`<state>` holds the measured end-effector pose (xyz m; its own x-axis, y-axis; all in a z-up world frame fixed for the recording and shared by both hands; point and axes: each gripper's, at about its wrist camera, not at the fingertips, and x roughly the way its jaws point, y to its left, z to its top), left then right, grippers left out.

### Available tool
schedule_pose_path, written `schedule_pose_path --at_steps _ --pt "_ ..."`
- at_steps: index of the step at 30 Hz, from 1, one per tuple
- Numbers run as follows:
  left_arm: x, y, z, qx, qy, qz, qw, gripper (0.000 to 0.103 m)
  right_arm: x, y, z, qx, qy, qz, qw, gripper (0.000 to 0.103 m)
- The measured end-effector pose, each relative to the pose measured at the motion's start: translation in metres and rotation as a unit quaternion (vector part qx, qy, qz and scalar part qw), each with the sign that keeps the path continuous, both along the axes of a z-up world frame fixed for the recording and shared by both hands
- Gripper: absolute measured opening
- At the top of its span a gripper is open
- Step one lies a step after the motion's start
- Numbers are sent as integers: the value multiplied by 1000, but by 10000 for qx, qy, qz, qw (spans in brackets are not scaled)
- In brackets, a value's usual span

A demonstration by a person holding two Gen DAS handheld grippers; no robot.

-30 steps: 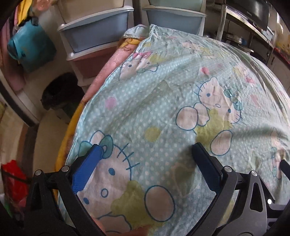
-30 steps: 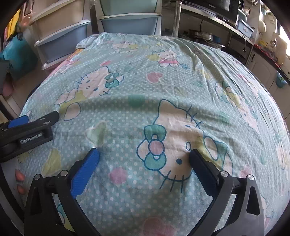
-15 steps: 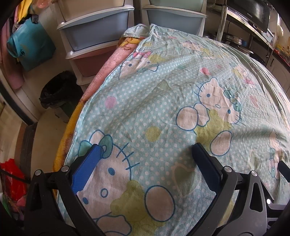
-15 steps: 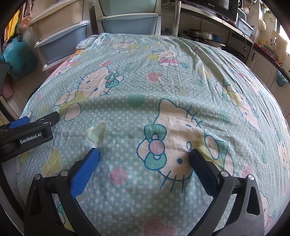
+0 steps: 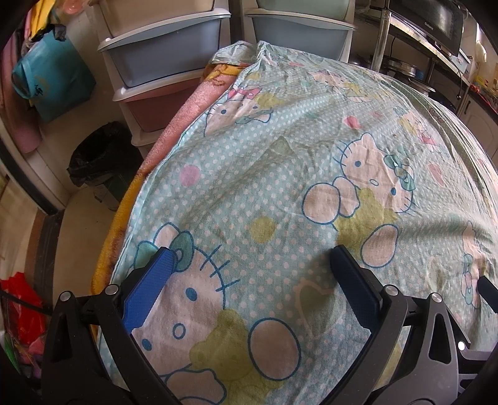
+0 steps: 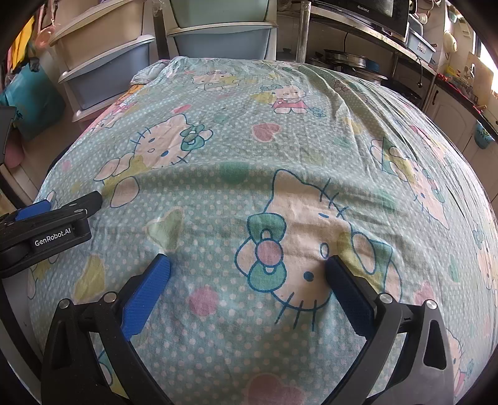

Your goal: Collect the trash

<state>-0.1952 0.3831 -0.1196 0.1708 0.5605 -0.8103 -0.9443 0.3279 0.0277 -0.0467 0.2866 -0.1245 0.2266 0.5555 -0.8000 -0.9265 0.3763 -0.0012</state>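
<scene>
Blue-padded, my left gripper [image 5: 249,264] and right gripper [image 6: 246,271] hang wide open and empty above the cartoon-cat bedsheet [image 6: 280,149]; black-lined trash bin [image 5: 99,162] stands on the floor beside the bed.

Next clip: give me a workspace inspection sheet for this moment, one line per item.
Surface: pale blue polka-dot cartoon-cat bedsheet, wrinkled, over a pink and yellow fleece blanket.
Job's things: black-lined trash bin on the floor left of the bed; no trash seen on the sheet.
Clutter: nothing seen on the sheet.
Grippers: left gripper open, empty; right gripper open, empty.
Cables: black cord by the shelf.
Surroundings: stacked plastic drawers, teal bag, microwave.
</scene>
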Motion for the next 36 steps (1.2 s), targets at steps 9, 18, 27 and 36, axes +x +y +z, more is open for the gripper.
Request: schedule_pose_path --at_steps 9,18,27,36 --pt "0 0 0 0 -1 0 10000 94 1 1 1 1 -1 -1 10000 98" --pt "0 0 0 -1 -2 -1 10000 94 0 0 0 2 -1 -2 10000 98" --pt "0 -1 0 -1 0 -1 10000 94 0 1 0 3 0 -3 10000 98" --pt "0 -1 0 -1 -1 -1 10000 94 0 0 0 4 0 -4 10000 98"
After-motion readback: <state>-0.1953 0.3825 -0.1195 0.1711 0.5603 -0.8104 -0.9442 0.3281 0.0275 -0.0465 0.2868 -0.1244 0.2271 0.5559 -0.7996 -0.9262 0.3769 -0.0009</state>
